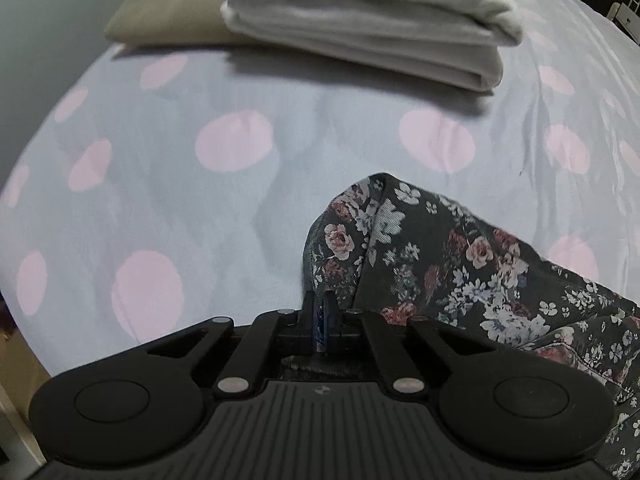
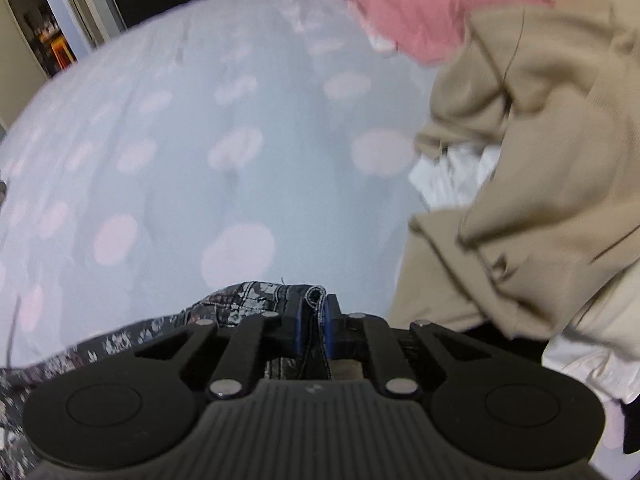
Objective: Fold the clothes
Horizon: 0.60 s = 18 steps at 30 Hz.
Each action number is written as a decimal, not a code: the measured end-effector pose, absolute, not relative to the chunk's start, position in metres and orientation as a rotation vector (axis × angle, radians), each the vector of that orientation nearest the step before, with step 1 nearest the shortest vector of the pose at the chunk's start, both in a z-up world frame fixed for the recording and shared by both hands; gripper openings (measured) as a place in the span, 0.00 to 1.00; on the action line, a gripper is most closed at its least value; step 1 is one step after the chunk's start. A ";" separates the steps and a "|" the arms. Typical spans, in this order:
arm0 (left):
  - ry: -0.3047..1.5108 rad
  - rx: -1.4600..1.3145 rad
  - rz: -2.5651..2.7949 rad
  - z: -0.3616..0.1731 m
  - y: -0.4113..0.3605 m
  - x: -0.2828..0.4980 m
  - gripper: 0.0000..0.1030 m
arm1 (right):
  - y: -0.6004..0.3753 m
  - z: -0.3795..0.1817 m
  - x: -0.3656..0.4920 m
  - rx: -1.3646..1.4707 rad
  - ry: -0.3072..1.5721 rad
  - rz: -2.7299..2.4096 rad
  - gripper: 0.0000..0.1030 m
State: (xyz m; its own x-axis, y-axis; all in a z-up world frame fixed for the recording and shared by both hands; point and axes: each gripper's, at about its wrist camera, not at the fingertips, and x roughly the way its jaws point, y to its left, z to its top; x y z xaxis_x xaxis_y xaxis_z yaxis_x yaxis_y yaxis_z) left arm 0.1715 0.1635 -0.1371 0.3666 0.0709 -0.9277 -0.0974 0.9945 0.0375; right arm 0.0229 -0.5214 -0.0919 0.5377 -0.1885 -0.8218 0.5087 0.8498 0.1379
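A dark floral garment [image 1: 440,264] lies on the bed, trailing off to the right in the left wrist view. My left gripper [image 1: 320,312] is shut on a fold of its edge, the cloth bunched up over the fingers. In the right wrist view the same floral garment [image 2: 248,300] runs off to the lower left. There my right gripper [image 2: 314,320] is shut on its stitched hem, which is pinched between the blue pads [image 2: 329,320].
The bed has a pale blue sheet with pink dots [image 1: 200,184]. A stack of folded white cloth [image 1: 360,28] and a folded olive piece [image 1: 168,12] lie at the far side. A loose beige garment [image 2: 532,168], a pink one [image 2: 416,4] and white cloth [image 2: 452,176] pile up at the right.
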 end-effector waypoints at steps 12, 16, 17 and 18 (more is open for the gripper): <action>1.022 -0.036 0.156 -0.068 0.178 0.200 0.01 | -0.531 -0.004 0.032 0.305 0.780 -0.451 0.10; 0.928 -0.006 0.198 -0.038 0.179 0.217 0.01 | -0.541 0.014 0.043 0.270 0.775 -0.487 0.10; 0.909 -0.007 0.201 -0.032 0.179 0.222 0.01 | -0.543 0.016 0.047 0.269 0.779 -0.494 0.10; 0.896 -0.010 0.199 -0.026 0.179 0.228 0.01 | -0.546 0.019 0.051 0.267 0.784 -0.501 0.10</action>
State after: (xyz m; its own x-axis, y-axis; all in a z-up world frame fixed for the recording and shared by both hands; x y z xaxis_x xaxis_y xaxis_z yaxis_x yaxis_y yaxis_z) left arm 0.2282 0.1786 -0.0263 0.6075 0.1678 -0.7764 -0.1763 0.9815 0.0743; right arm 0.0508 -0.5458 0.0187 0.6000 -0.3296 -0.7290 0.5232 0.8510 0.0458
